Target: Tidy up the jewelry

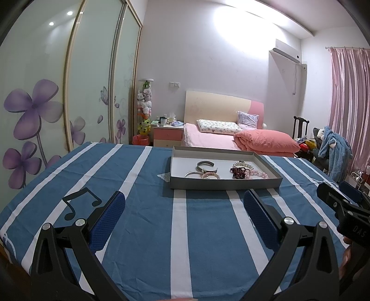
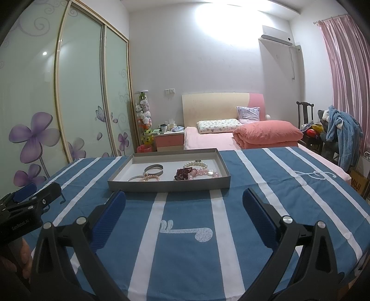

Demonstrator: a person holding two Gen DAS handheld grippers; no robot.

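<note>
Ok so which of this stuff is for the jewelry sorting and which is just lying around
For the job: grey tray, metal bangles, pearl bracelets, dark red beaded piece, pink bead bracelet.

Lying about: folded pink quilt, blue robe, plush toys.

Lighting: indoor, artificial, moderately bright with a cool pink-violet cast. Main source: a blown-out white glare on the wall (image 1: 231, 41) above the bed's headboard (image 2: 215, 105), detail lost there in both my views. Secondary: two small ceiling-light reflections in the wardrobe doors (image 1: 60, 18), left of that glare. Shadows: soft, faint, under the tray (image 1: 225, 184) on the striped cloth (image 2: 185, 254). Distortion: strong fisheye bowing, dark vignette at the corners. Focus: my near fingers (image 1: 108, 220) slightly soft; distant clutter grainy.
</note>
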